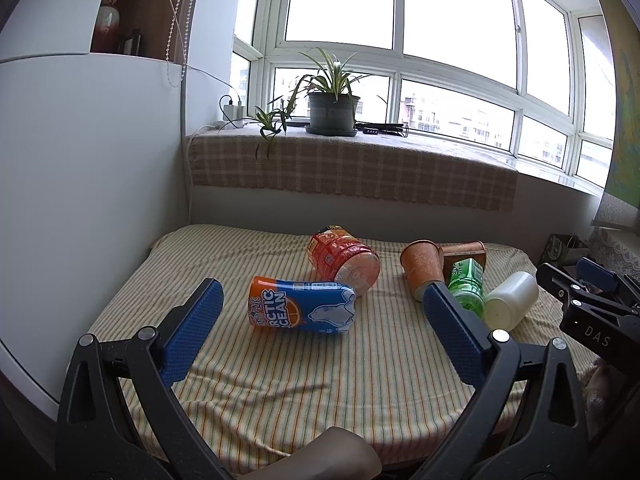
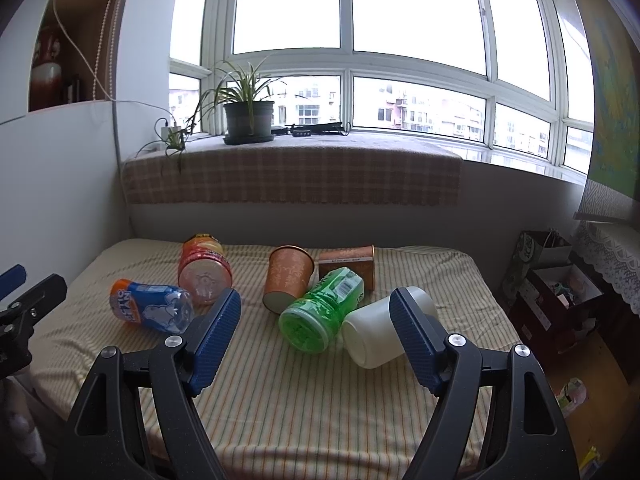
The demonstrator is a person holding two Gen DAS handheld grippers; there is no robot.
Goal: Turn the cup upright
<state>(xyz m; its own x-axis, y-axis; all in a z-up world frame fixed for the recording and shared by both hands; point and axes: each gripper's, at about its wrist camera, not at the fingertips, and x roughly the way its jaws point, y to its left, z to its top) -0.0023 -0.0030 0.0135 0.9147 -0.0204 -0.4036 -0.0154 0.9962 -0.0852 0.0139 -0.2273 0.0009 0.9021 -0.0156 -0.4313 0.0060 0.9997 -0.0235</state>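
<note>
the white cup [image 2: 376,330] lies on its side on the striped bed [image 2: 280,400], long axis running from near-left to far-right, its closed base facing the camera. it touches the green bottle [image 2: 320,312] on its left. the right gripper [image 2: 316,316] hovers with fingers [image 2: 216,336] wide apart, the cup partly behind the right finger. the left gripper [image 1: 324,304] is also spread, holding nothing.

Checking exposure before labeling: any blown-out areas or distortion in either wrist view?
Left wrist: window panes blown out white, frames bowed by fisheye; cups on the striped cloth sharp, soft shadows. Right wrist: same white window, white cup clear.
</note>
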